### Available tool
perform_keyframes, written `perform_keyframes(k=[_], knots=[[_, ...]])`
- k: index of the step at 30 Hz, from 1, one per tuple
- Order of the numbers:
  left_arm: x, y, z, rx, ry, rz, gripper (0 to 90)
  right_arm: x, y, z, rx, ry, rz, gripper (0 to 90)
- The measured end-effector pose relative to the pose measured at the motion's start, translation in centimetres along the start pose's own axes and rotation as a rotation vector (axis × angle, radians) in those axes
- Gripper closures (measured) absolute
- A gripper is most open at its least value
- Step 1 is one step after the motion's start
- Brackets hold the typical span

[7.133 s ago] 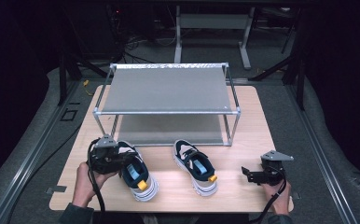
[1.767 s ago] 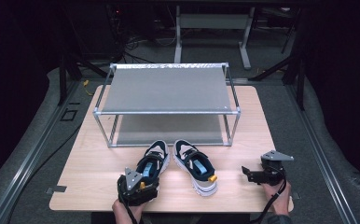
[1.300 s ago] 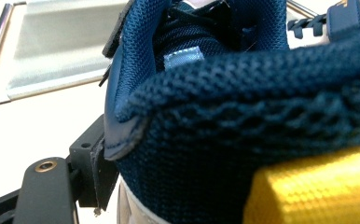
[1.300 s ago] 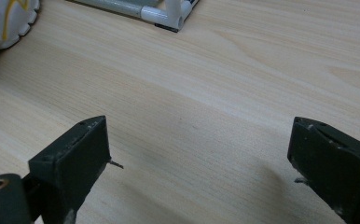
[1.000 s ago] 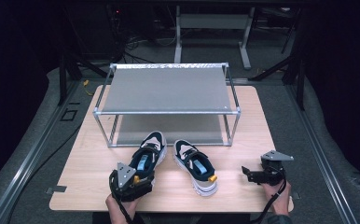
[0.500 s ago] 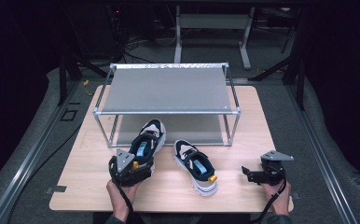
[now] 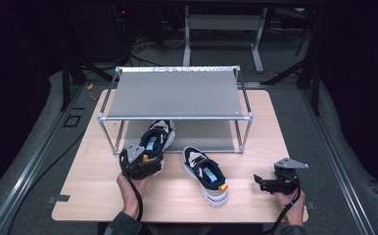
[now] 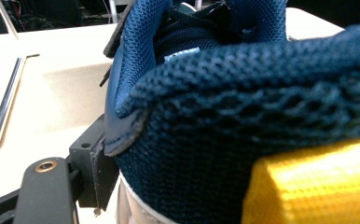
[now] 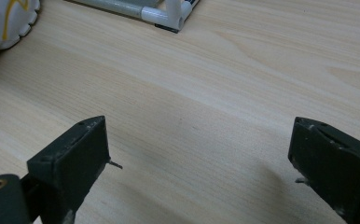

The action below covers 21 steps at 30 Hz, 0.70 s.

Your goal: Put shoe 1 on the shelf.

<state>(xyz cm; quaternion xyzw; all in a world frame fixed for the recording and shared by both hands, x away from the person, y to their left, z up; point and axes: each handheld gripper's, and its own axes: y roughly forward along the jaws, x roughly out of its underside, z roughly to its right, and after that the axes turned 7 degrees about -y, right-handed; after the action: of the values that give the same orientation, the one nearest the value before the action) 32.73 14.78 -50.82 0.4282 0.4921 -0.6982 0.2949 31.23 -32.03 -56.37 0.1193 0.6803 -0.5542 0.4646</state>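
Observation:
Two navy and white sneakers with yellow heel tabs are in play. My left gripper (image 7: 148,160) is shut on the heel of one sneaker (image 7: 155,138), whose toe reaches under the top shelf of the metal rack (image 7: 175,95). In the left gripper view that heel (image 8: 243,116) and its yellow tab (image 8: 318,186) sit right in front of the camera. The other sneaker (image 7: 206,175) lies on the table in front of the rack. My right gripper (image 7: 260,182) rests low over the wood at the right, open (image 9: 201,163) with nothing between its jaws.
The rack has a lower shelf (image 7: 201,133) and thin corner posts; one foot (image 9: 169,14) appears in the right gripper view. The wooden table (image 7: 94,186) has bare room at front left. A hand holds each gripper at the near edge.
My left gripper has carried its sneaker forward from the table's front toward the rack, and the toe is now under the top shelf. The right gripper and the other sneaker have stayed put.

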Motion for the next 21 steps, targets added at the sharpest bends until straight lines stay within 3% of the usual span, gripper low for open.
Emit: perform_keyframes(k=[11,21], knots=[[-0.6,2.7,-0.1,0.005,-0.008,-0.022,21.8,0.0,0.0,0.0,0.007,0.003,0.016,4.4],[-1.5,4.5,-0.7,0.007,-0.027,-0.003,21.8,0.0,0.0,0.0,0.000,0.000,0.002,4.4]])
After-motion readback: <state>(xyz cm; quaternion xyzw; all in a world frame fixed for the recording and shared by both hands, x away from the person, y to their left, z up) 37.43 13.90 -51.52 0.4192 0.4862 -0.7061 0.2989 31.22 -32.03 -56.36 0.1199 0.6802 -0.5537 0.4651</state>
